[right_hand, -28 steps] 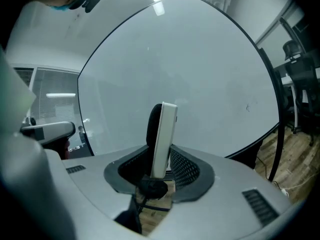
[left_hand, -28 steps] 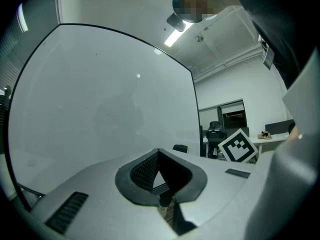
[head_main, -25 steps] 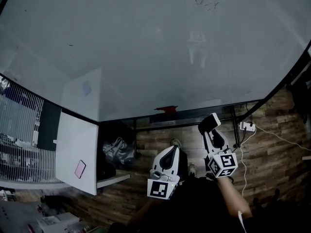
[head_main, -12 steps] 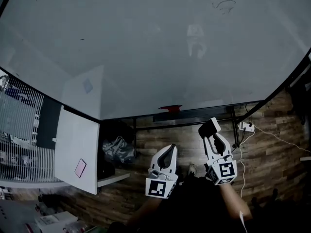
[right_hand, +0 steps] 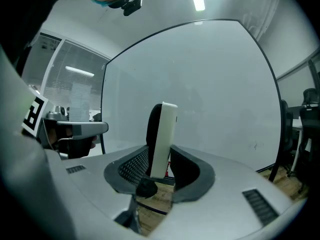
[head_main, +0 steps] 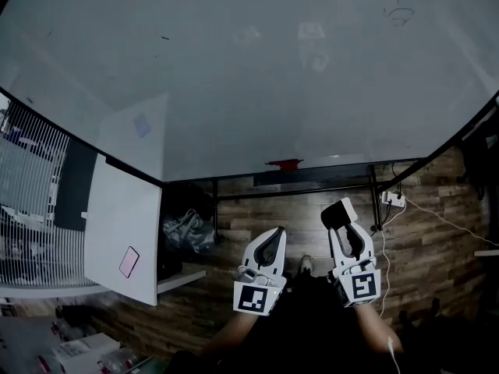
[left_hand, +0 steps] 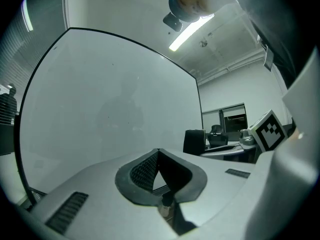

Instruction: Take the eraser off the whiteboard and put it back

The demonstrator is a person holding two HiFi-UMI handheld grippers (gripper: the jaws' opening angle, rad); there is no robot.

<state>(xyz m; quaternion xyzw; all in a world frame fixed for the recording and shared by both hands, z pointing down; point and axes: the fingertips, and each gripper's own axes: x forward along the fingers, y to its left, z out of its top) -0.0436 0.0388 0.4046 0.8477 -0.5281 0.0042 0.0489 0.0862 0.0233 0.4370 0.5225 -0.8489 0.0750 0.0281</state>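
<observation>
The whiteboard [head_main: 249, 76] fills the top of the head view, with a small scribble [head_main: 399, 14] at its upper right and a red object [head_main: 284, 164] on its tray. My right gripper [head_main: 343, 223] is shut on the eraser [head_main: 337, 212], held off the board below the tray. In the right gripper view the eraser [right_hand: 164, 139] stands upright between the pads, white body to the right and black felt to the left, with the whiteboard [right_hand: 215, 94] beyond it. My left gripper [head_main: 274, 236] is beside it, shut and empty, its tips [left_hand: 159, 156] touching.
A smaller white panel [head_main: 125, 232] with a pink sticker leans at the left, and a bag [head_main: 185, 232] lies behind it. The board's dark stand leg [head_main: 374, 201] and a power strip with cable [head_main: 394, 201] are at the right, over a wooden floor.
Both grippers have drawn back from the board and sit lower in the head view. The right one has rolled a little, still holding the eraser. The view has shifted left along the board.
</observation>
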